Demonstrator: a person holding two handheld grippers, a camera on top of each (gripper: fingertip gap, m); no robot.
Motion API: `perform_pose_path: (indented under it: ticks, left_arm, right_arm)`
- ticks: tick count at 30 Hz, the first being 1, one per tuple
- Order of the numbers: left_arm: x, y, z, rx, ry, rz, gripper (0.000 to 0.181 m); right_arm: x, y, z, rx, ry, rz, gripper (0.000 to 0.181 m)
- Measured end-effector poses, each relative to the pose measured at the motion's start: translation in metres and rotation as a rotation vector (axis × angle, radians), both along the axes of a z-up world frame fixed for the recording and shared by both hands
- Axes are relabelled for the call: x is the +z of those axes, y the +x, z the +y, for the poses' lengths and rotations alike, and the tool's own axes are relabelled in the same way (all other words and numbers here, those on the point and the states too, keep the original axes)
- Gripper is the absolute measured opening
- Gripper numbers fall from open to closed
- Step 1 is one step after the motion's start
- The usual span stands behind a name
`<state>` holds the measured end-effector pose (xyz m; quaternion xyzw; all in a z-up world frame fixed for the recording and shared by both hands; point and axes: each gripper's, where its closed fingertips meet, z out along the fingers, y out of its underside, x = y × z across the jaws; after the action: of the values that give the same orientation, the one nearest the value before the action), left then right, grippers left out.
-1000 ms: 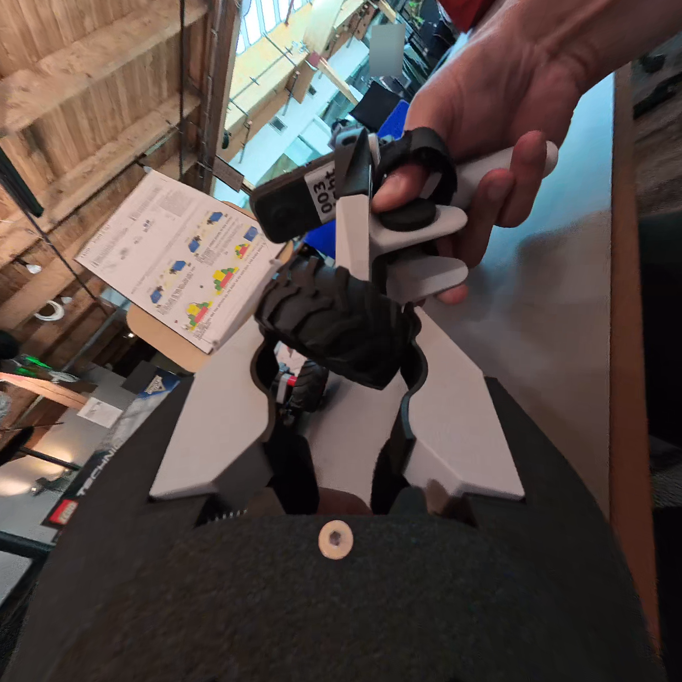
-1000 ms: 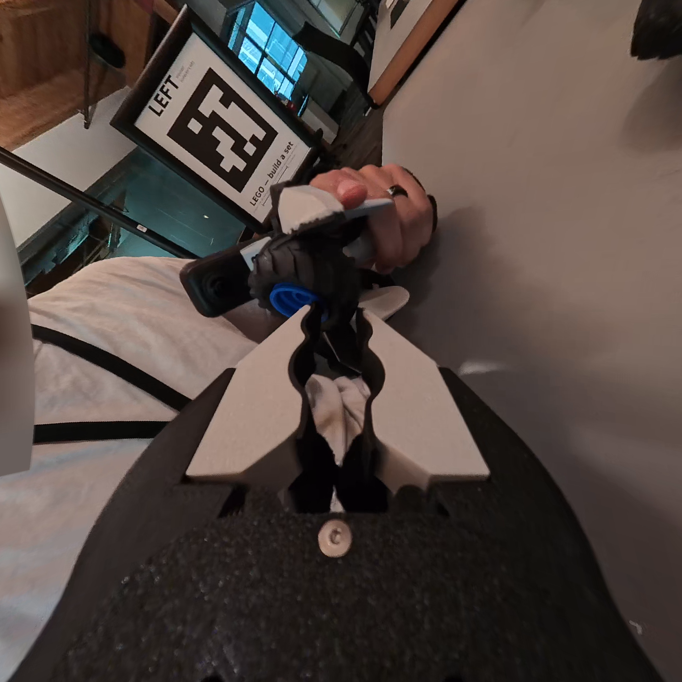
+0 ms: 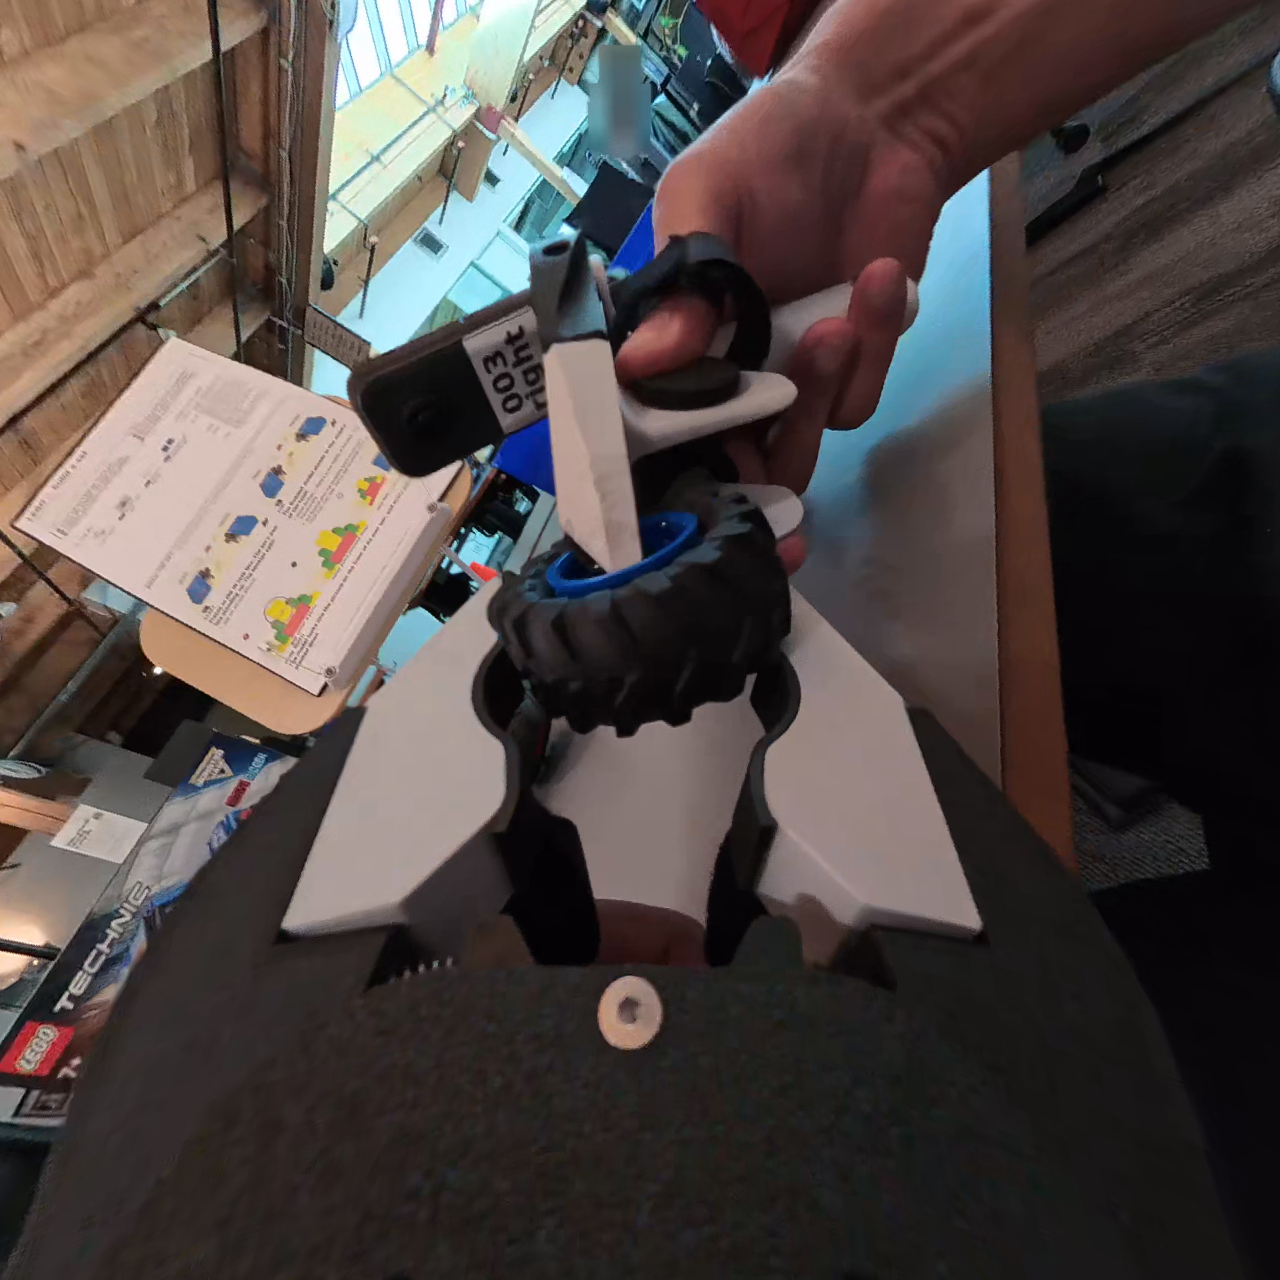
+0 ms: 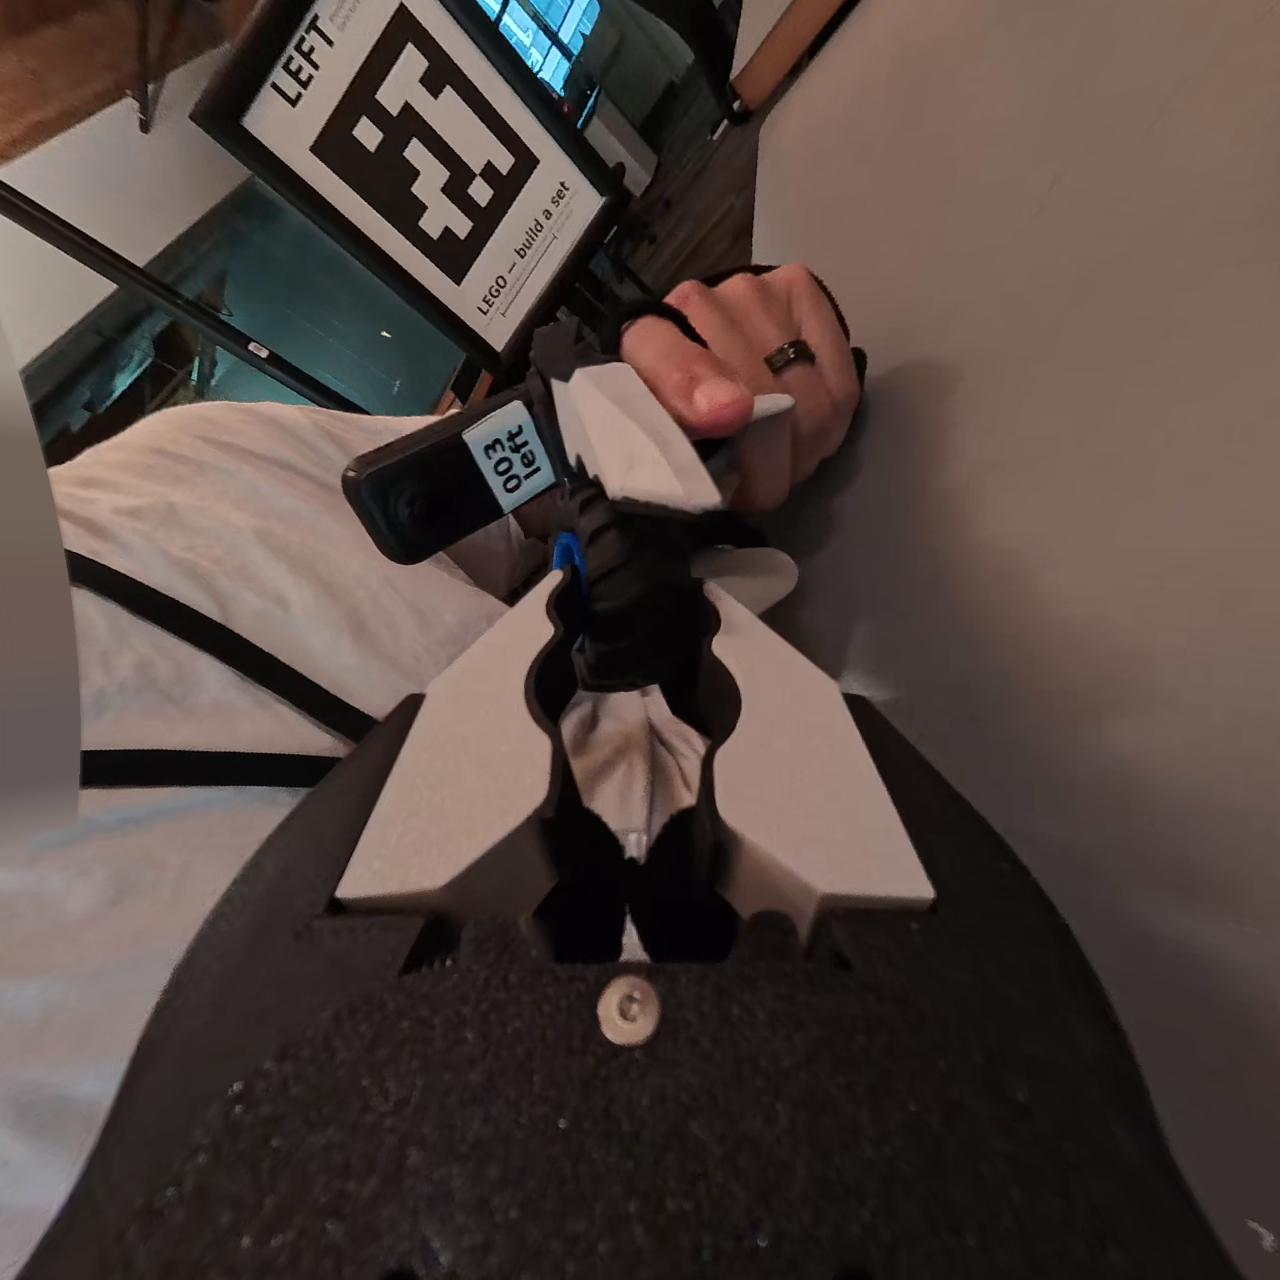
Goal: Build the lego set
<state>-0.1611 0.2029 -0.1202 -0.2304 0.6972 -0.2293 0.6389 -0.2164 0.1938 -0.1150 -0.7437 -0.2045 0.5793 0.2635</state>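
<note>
While we've got both tools up off the grey surface point(image 3: 921, 623), the action is all around one chunky black tire point(image 3: 644, 630) with a blue rim point(image 3: 623, 561) in its hub. Our left tool point(image 3: 637, 665) is clamped on that tire, its two white fingers pressing the knobby tread from either side, so the wheel sits at the fingertips, held in the air above the surface. Our right tool point(image 4: 637, 602) comes in from the opposite direction, and one of its white fingers point(image 3: 596, 457) pokes down into the blue rim's opening in the left wrist view. From the right wrist view we see the tire point(image 4: 630, 623) edge-on between that tool's fingers, with a sliver of the blue rim point(image 4: 569, 554) at the left fingertip; it looks closed around the wheel, one finger in the hub and one outside, but we honestly can't tell how firmly it grips. Each tool is held by a hand: the right hand point(image 3: 817, 228) and the left hand point(image 4: 755, 367), which wears a dark ring. Off to the side there's an instruction sheet point(image 3: 228, 505) on a stand, the set's box point(image 3: 125, 921) below it, and a framed marker sign point(image 4: 409, 145) behind the left tool.
</note>
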Motion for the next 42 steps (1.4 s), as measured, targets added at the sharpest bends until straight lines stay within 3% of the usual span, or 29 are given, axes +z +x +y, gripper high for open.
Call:
perform_pose_path:
  ticks: [10,13,18,20,25,28,30,31,33,36,42]
  left_arm:
    - [-0.001,0.017,0.047,0.215,-0.275,0.106,0.058]
    - [0.009,0.013,0.046,0.181,-0.323,0.061,0.07]
    - [0.006,0.011,0.032,0.175,-0.107,0.004,0.089]
    - [0.01,0.008,0.029,0.148,-0.097,-0.021,0.075]
    - [0.007,0.008,0.022,0.113,-0.12,0.015,0.073]
    - [0.001,0.011,0.037,0.182,-0.169,0.06,0.072]
    - [-0.002,0.012,0.043,0.206,-0.187,0.084,0.071]
    - [-0.003,0.013,0.045,0.217,-0.184,0.091,0.071]
    - [-0.007,0.014,0.045,0.225,-0.157,0.105,0.07]
    - [-0.008,0.014,0.039,0.212,-0.107,0.096,0.069]
    - [-0.01,0.014,0.043,0.252,-0.074,0.102,0.067]
  right_arm:
    - [0.018,0.032,0.041,-0.336,0.288,-0.241,0.033]
    - [0.032,0.038,0.044,-0.402,0.355,-0.234,0.03]
    - [0.015,0.017,0.036,-0.276,0.225,-0.148,0.03]
    - [0.011,0.011,0.031,-0.227,0.162,-0.088,0.03]
    - [0.009,0.011,0.028,-0.193,0.16,-0.081,0.031]
    - [0.01,0.028,0.038,-0.319,0.365,-0.283,0.034]
    - [0.016,0.044,0.04,-0.41,0.57,-0.522,0.025]
    - [0.025,0.047,0.038,-0.458,0.671,-0.607,0.01]
    - [0.039,0.036,0.03,-0.483,0.825,-0.67,0.002]
    - [0.015,0.03,0.034,-0.423,0.782,-0.846,0.0]
    - [0.008,0.027,0.038,-0.419,0.693,-0.755,0.0]
